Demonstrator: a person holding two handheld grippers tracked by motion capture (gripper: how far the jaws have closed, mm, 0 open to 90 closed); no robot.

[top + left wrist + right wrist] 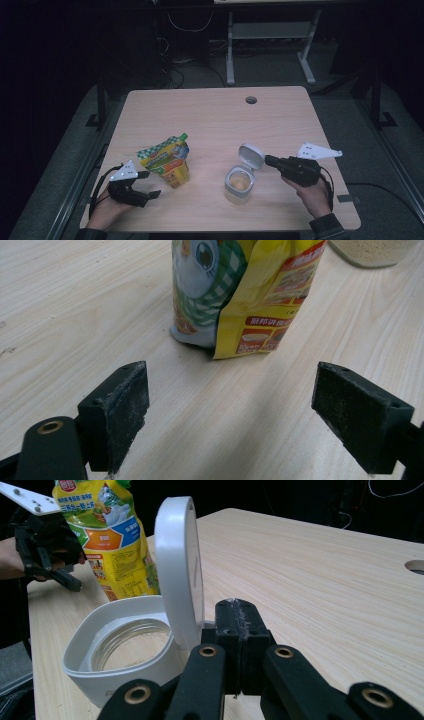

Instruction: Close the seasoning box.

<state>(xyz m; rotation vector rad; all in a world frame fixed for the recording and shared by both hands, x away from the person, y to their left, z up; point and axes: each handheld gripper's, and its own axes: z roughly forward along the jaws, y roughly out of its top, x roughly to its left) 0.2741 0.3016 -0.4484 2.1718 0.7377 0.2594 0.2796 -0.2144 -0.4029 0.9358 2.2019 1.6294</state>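
Black, flat-padded right gripper (239, 630) jaws pressed together, empty, just behind the round white flip lid (177, 565); left gripper (245, 405) jaws wide apart facing a crinkly glossy pouch (240, 295).

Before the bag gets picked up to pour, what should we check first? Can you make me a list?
1. Jar lid flipped up: ok.
2. Jar upright on the table: ok.
3. Bag standing upright: ok.
4. Left gripper open, its fingers apart and short of the bag: ok.
5. Right gripper shut, empty, beside the lid hinge: ok.
6. Bag top already opened: cannot tell.
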